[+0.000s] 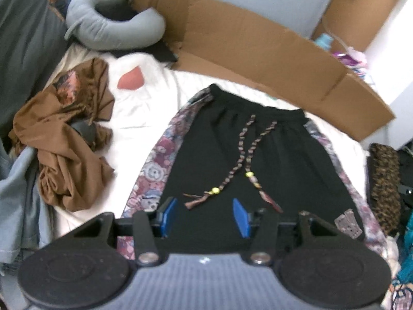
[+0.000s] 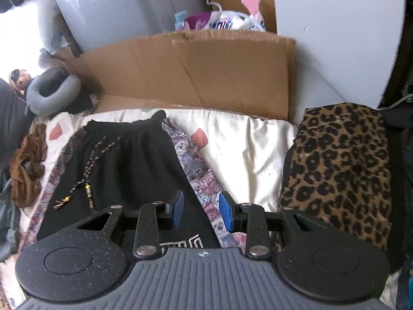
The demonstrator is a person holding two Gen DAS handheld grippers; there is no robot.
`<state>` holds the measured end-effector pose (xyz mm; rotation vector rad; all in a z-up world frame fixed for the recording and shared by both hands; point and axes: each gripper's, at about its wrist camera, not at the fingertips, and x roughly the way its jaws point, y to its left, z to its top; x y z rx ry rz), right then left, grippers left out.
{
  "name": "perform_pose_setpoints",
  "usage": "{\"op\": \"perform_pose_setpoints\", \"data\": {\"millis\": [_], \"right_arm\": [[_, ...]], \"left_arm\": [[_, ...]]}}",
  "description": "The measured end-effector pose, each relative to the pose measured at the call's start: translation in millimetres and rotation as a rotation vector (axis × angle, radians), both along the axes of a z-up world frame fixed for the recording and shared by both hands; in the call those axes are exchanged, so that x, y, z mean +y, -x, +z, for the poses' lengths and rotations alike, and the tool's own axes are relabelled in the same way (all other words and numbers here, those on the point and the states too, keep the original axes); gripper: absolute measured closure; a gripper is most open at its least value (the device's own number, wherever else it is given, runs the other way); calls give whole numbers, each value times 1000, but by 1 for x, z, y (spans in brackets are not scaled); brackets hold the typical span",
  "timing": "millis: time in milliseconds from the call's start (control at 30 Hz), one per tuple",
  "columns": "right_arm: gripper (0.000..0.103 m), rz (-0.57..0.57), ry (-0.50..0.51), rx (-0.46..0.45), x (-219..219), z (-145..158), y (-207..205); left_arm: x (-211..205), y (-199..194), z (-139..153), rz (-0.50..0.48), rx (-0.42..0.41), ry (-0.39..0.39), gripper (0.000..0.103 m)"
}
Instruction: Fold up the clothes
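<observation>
Fingers first: my left gripper (image 1: 205, 215) has its blue pads spread, nothing between them, hovering over the black middle of the shorts (image 1: 258, 160). My right gripper (image 2: 201, 210) also stands parted and empty, straddling the bear-print side stripe (image 2: 204, 180) at the garment's right edge. I judge that is where I would want it for a lengthwise fold, since taking the outer seam lets me carry one half over the other.

I see the shorts lying flat and face up on the white bed sheet (image 1: 144, 113), waistband away from me, the braided drawstring (image 1: 245, 155) trailing loose down the front; it could snag in a fold. Spread out like this, they seem ready for folding, which is not yet begun.

Left of them sits a crumpled brown garment (image 1: 67, 149), probably awaiting its turn. A leopard-print cloth (image 2: 340, 168) lies to the right, and flattened cardboard (image 1: 258, 51) leans beyond the bed.
</observation>
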<state>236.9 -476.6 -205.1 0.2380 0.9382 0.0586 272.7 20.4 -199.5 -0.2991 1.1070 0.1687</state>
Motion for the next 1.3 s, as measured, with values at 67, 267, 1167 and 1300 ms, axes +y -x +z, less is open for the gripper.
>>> {"op": "perform_pose_setpoints", "data": {"millis": [67,267,1167,1300], "right_arm": [[66,4,6,9,0,-16,-12],[66,1,11,35,-8,-59,-43],[66,158,194,52,23,-157,-120],[66,181,222,48,27,-160,-121]], "left_arm": [[7,-10,-19,5,16,-13,55],[31,-36,-75,101,15,-30,69],[83,-109,-158,105,-64,-109,88],[83,-107,-164,72,-61,-132,84]]}}
